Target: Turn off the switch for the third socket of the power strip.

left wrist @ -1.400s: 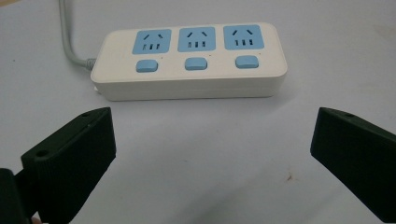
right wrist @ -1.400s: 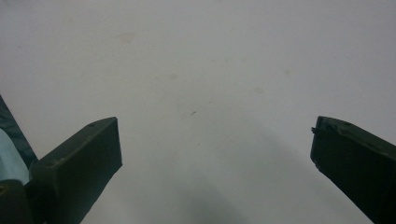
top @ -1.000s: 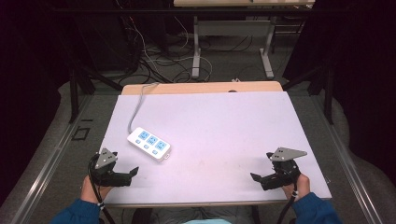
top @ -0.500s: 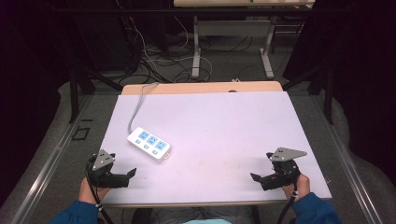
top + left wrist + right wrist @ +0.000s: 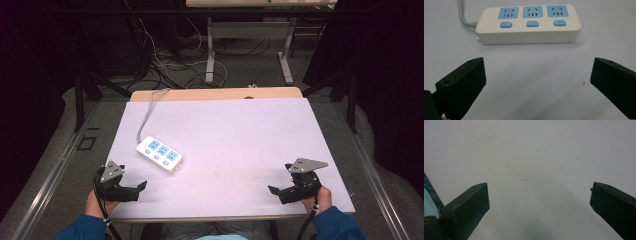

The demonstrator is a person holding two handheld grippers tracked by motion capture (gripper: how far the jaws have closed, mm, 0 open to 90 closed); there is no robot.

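Left gripper [image 5: 142, 185] drifted slightly; right gripper [image 5: 271, 189] static; both jaws released; one three-socket power strip [image 5: 529, 23].

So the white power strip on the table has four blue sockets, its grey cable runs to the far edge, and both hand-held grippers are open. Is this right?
Not quite. The power strip has three blue sockets, not four, as the left gripper view shows. The rest holds: its grey cable runs to the far edge, and the left hand-held gripper and right hand-held gripper are both open.

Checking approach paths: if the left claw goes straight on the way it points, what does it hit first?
Likely the power strip. It lies dead ahead of the open left claw, long side facing it, with bare table between them. How far ahead is hard to judge.
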